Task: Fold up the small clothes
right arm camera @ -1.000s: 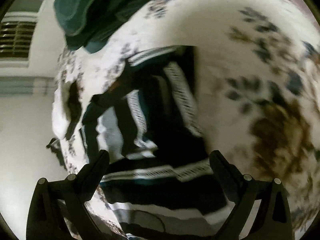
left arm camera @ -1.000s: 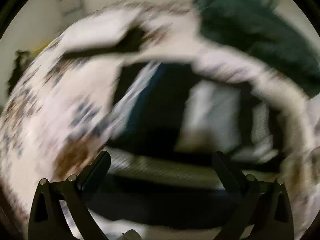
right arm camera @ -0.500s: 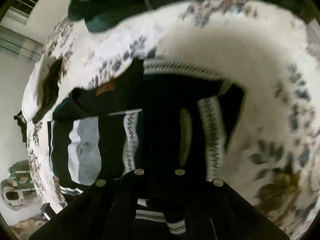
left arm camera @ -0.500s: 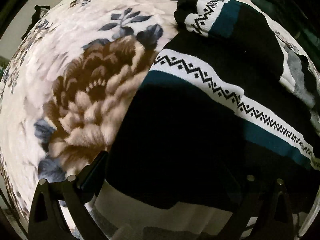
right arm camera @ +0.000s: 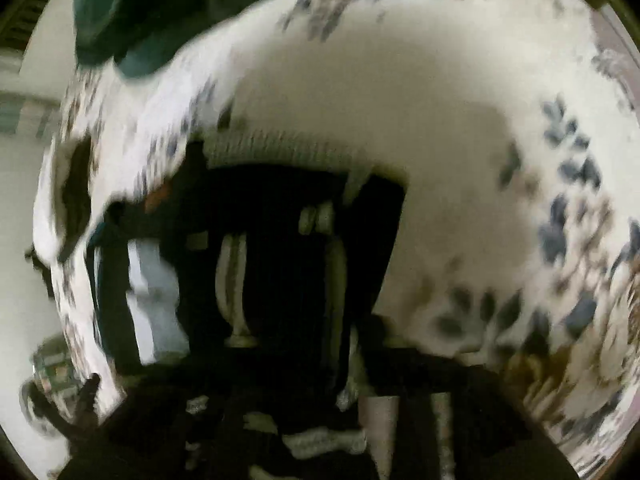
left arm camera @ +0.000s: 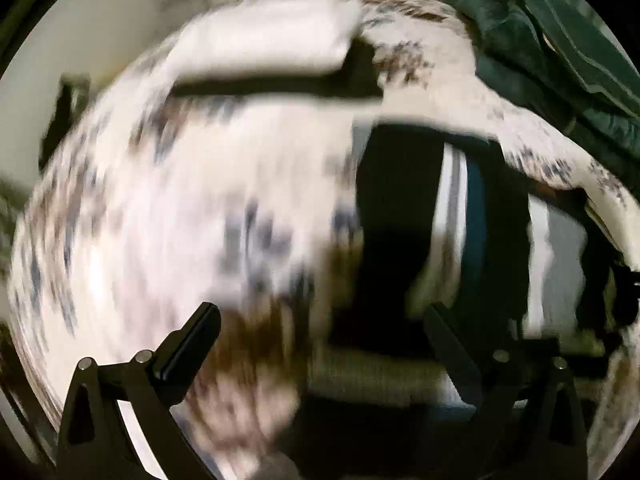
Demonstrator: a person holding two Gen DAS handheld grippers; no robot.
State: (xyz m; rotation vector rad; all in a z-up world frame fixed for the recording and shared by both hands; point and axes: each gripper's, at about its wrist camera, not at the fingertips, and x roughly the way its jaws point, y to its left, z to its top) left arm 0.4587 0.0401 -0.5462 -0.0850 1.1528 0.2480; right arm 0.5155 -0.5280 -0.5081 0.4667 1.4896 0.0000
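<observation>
A black sweater (left arm camera: 400,216) with white and teal patterned bands lies spread on the floral bedspread (left arm camera: 180,220). In the left wrist view it is right of centre. My left gripper (left arm camera: 320,332) hangs open above its left edge, with nothing between the fingers. In the right wrist view the sweater (right arm camera: 280,248) fills the middle, and a dark fold of it (right arm camera: 320,420) covers the bottom of the picture. That fold hides my right gripper's fingers. Its jaws are opening, and I cannot tell whether cloth sits between them. Both views are blurred.
A white pillow (left arm camera: 264,40) lies at the far end of the bed. A dark green blanket (left arm camera: 560,52) is heaped at the back right, also visible as the blanket (right arm camera: 132,12) at upper left in the right wrist view. The bed's edge and pale floor (right arm camera: 24,280) are at left.
The left gripper, low over the sweater half a second ago, has pulled back to a wider view, still open. The right gripper went from open to shut under dark cloth; cloth still covers it.
</observation>
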